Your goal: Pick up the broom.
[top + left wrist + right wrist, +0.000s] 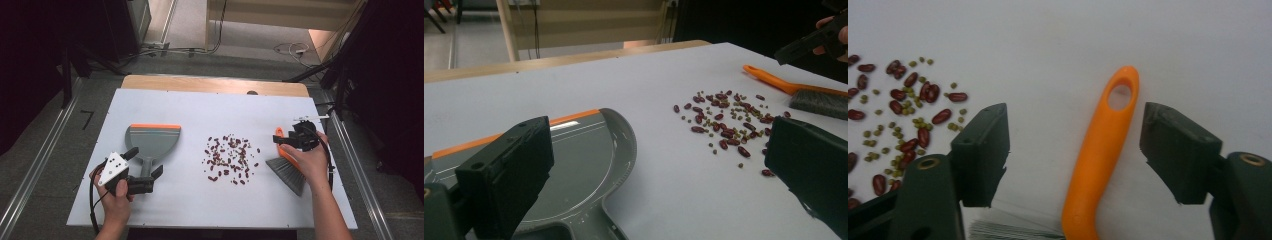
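A grey dustpan [150, 140] with an orange front lip lies on the left of the white board, its handle pointing toward me. My left gripper [145, 163] is open, with one jaw on each side of that handle [574, 227]. A scatter of red beans and small green ones [230, 157] covers the middle. At the right lies a brush [289, 172] with grey bristles and an orange handle [1103, 150]. My right gripper [1075, 117] is open and low over that handle, a jaw on either side and a gap between each pad and the handle.
The white board [200, 200] rests on a wooden table [215, 84]; metal rails run along both sides. Cables lie on the floor beyond the far edge. Bare board lies between the beans [729, 125] and the dustpan [574, 160].
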Available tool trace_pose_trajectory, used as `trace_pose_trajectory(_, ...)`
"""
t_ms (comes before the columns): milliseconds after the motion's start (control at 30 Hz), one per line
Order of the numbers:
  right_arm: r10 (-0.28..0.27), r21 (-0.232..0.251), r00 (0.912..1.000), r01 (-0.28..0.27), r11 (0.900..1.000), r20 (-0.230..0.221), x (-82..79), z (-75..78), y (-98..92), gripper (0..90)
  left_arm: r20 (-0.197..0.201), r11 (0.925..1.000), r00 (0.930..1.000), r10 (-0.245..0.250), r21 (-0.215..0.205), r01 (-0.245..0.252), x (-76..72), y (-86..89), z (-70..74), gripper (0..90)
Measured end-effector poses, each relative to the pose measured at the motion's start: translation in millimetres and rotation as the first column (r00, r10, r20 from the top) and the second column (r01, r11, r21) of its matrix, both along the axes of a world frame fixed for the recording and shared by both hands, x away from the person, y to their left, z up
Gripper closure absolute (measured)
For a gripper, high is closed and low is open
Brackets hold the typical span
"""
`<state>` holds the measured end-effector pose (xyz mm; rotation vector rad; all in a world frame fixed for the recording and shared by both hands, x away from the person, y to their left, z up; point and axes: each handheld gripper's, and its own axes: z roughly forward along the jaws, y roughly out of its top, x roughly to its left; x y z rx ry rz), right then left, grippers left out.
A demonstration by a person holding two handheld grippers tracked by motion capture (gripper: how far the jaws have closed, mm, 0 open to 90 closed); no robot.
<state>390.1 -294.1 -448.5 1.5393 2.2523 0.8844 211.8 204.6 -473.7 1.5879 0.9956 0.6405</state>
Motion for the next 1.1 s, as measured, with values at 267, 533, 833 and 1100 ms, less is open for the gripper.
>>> trace_pose_trajectory(267, -0.004, -0.130, 0.9993, -0.001, 0.992, -0.036, -2.1, -9.3, 4.7, 46.6, 0.004, 0.9999, 0.9999, -0.010, 0.006, 0.010, 0.0, -0.2, -0.1, 0.0)
trace_pose_trajectory(533, -0.085, -0.136, 0.9819, 0.062, 0.989, -0.169, -2.4, -18.3, 3.0, 53.9, 0.011, 0.9999, 0.9999, -0.011, 0.004, 0.011, -0.7, 0.8, 0.5, 0.0)
trace_pose_trajectory(833, -0.087, -0.265, 0.9801, 0.038, 0.964, -0.178, -7.7, -26.5, 16.4, 59.2, 0.008, 0.9998, 0.9998, -0.016, 0.010, 0.016, -0.9, -0.3, 0.5, 0.0)
trace_pose_trajectory(1100, -0.116, -0.210, 0.9743, 0.074, 0.975, -0.193, -5.8, -26.6, 10.7, 68.2, 0.011, 0.9994, 0.9997, -0.023, 0.024, 0.022, -0.6, -4.6, 1.4, 0.0)
